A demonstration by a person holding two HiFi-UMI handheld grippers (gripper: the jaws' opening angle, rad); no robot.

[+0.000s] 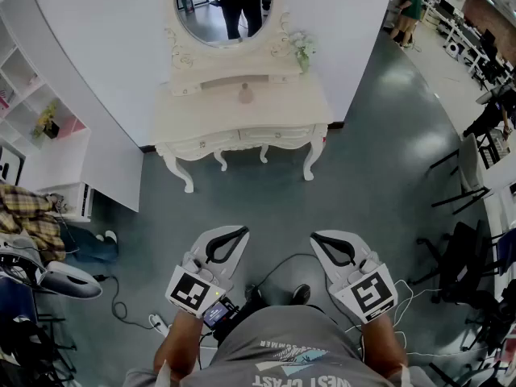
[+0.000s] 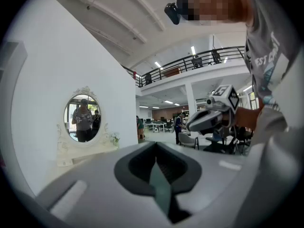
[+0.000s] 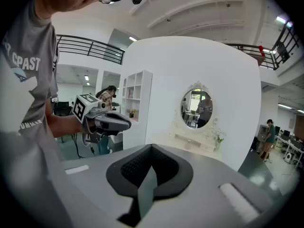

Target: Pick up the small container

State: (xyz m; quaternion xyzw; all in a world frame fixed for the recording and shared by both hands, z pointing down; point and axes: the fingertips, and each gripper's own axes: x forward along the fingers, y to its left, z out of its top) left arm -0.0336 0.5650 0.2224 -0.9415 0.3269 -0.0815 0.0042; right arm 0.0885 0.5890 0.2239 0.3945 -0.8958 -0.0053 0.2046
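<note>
Standing well back from the cream-white carved dressing desk [image 1: 282, 107] with its oval mirror [image 1: 222, 6], I hold both tools low in front of my body, over the grey-green floor [image 1: 363, 160]. My left gripper [image 1: 230, 244] has its jaws pressed together with nothing between them. My right gripper [image 1: 330, 248] is the same, closed and empty.

The small pale pinkish container [image 1: 245, 93] stands upright near the middle of the desk top. It is closer to the back edge, just in front of the mirror's base, and well apart from both grippers. A little bunch of pale flowers [image 1: 304, 48] sits by the desk's back right corner.

As I judge it, the task has hardly begun: nothing is reached and nothing is gripped. All of it is left to do: walking up to the desk's front edge, opening one pair of jaws, setting them around the container, then closing and lifting.
</note>
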